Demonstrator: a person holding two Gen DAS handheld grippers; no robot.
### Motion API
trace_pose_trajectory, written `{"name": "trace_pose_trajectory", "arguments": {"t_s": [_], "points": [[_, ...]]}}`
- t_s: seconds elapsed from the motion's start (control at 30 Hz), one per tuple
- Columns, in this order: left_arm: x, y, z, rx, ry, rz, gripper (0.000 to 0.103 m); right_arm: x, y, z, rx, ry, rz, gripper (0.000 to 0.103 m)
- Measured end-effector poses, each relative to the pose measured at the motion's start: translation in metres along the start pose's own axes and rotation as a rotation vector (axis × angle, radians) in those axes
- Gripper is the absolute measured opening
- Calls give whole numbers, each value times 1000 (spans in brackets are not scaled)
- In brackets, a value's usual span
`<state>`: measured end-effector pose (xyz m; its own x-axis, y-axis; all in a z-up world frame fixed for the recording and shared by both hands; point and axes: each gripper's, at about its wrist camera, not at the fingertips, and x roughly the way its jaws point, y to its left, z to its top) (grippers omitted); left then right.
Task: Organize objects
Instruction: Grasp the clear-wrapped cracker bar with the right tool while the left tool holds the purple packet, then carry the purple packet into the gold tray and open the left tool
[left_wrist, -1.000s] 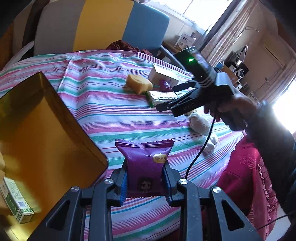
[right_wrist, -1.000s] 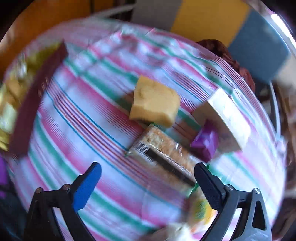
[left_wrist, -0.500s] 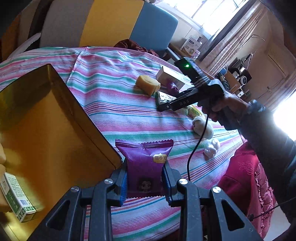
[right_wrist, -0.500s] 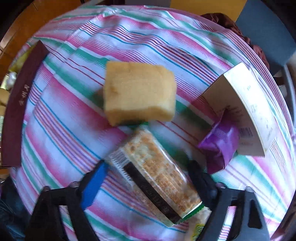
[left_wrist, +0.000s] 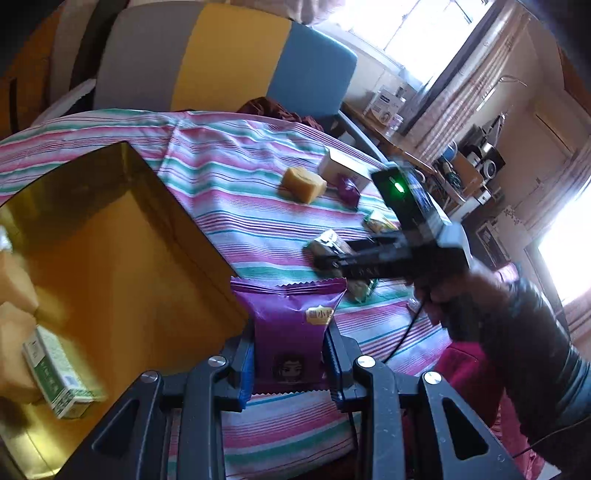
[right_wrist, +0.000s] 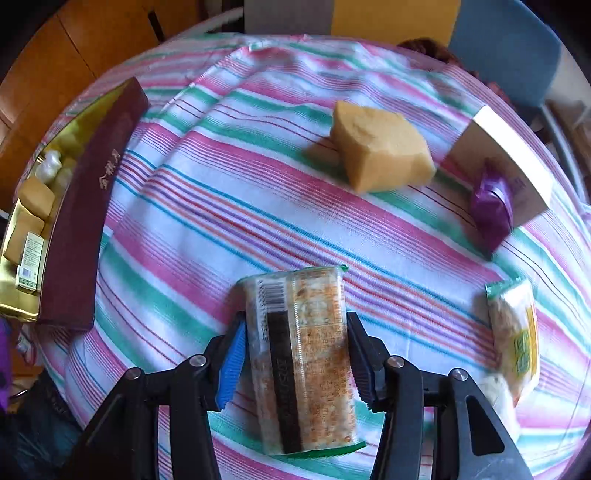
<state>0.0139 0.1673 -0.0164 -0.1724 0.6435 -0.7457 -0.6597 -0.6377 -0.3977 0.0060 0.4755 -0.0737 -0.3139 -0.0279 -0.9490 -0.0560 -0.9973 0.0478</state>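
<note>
Left wrist view, left to right: a gold-lined box (left_wrist: 110, 258) lies open on the striped tablecloth (left_wrist: 229, 206), with a small green-and-white carton (left_wrist: 55, 373) lying inside near its low left corner. The box's near corner stands just beside the purple packet (left_wrist: 291, 332), a glossy foil pouch with zigzag-cut ends, which the left gripper (left_wrist: 290, 363) pinches upright between its two pads. Farther back rest a yellow sponge-like block (left_wrist: 303, 183) and a small crumpled purple wrapper (left_wrist: 349, 190) against a pale carton (left_wrist: 341, 164). At right, the right gripper (left_wrist: 332, 258), held in the person's hand, crosses above the cloth.

Right wrist view, left to right: the box's maroon outer wall (right_wrist: 88, 206) runs along the cloth's edge; pale blocks and the green-and-white carton (right_wrist: 29, 264) sit inside. At centre, the right gripper (right_wrist: 295, 363) clamps a cracker pack (right_wrist: 303, 354), a flat rectangular clear sleeve with a barcode and a dark band, lifted lengthwise between the jaws. Beyond it lies the porous yellow block (right_wrist: 380, 147). To the right, the purple wrapper (right_wrist: 493, 206) leans on the pale carton (right_wrist: 506, 158); a green-edged snack bag (right_wrist: 515, 328) lies near the cloth's right edge.
</note>
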Motion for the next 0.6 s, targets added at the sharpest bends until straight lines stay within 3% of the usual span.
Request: {"name": "trace_pose_trajectory", "arguments": {"t_s": [0.13, 0.4, 0.6], "points": [[-14, 18, -1, -54, -37, 37, 31, -6, -9, -15, 33, -82, -9, 53], [-36, 80, 6, -228, -89, 114, 31, -12, -18, -21, -9, -112, -67, 51], [-33, 127, 36, -304, -97, 202, 31, -20, 3, -34, -25, -119, -70, 51]]}}
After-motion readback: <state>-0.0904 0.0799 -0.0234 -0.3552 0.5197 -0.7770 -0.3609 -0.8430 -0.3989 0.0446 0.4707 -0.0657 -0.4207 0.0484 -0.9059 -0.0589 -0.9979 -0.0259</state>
